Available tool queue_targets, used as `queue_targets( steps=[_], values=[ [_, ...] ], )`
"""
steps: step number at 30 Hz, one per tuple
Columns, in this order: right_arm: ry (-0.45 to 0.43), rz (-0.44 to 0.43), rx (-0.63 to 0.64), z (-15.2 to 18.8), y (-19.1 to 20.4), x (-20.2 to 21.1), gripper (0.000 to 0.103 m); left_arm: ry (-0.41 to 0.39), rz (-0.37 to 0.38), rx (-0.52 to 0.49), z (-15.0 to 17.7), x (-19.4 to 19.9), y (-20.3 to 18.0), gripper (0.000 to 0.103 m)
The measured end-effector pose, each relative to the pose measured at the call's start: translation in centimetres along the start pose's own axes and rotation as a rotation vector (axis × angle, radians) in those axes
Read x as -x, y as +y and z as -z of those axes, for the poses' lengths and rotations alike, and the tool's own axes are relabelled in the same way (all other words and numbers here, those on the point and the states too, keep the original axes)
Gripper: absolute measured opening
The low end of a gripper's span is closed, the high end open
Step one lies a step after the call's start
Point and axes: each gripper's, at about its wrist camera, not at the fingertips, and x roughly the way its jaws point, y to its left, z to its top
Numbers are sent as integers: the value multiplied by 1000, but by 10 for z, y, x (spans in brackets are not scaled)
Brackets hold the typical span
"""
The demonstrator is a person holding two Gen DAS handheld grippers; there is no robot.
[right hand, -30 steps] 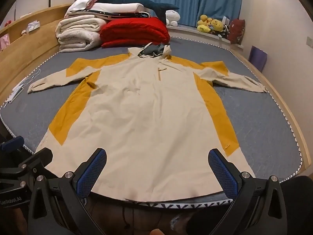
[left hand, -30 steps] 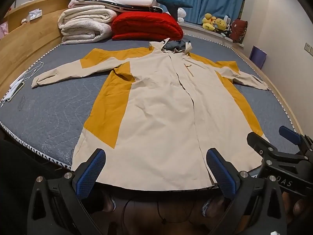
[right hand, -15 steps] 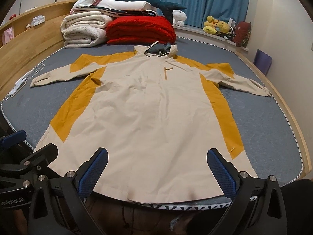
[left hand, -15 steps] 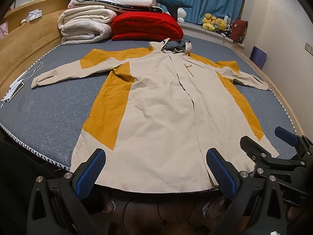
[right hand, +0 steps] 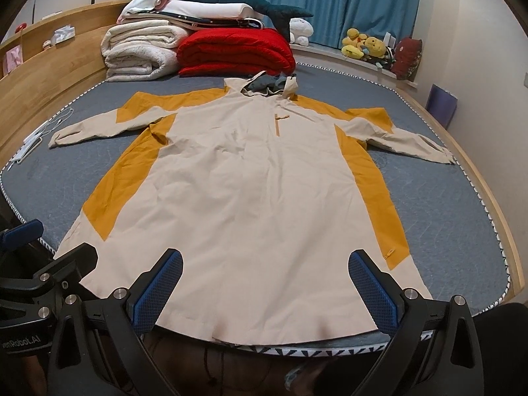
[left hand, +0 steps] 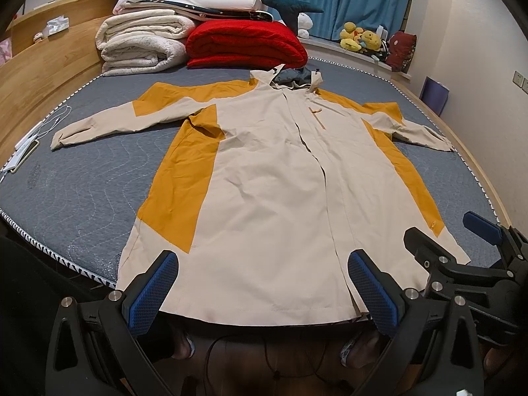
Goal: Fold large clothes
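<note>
While the beige-and-mustard coat (left hand: pixel 264 198) lies flat and lightly creased, sleeves spread, on the quilted grey mattress (left hand: pixel 82 191), your left gripper (left hand: pixel 264 290) and right gripper (right hand: pixel 265 285) hover at its hem, blue textured pads spread wide, gripping nothing. Fluffy folded blankets (left hand: pixel 145 46) sit beyond the hood.

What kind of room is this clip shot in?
Most likely a bedroom: a coat lies spread on a mattress, with folded blankets stacked at the far end and plush toys by blue curtains.
</note>
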Motion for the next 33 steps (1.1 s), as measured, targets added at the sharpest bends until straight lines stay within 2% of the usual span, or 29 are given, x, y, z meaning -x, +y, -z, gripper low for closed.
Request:
queue_targets(
  steps=[33],
  values=[
    [-16,11,3,-5,-1,4,100,-1,-7,-3,-2,-2,-5,102]
  ],
)
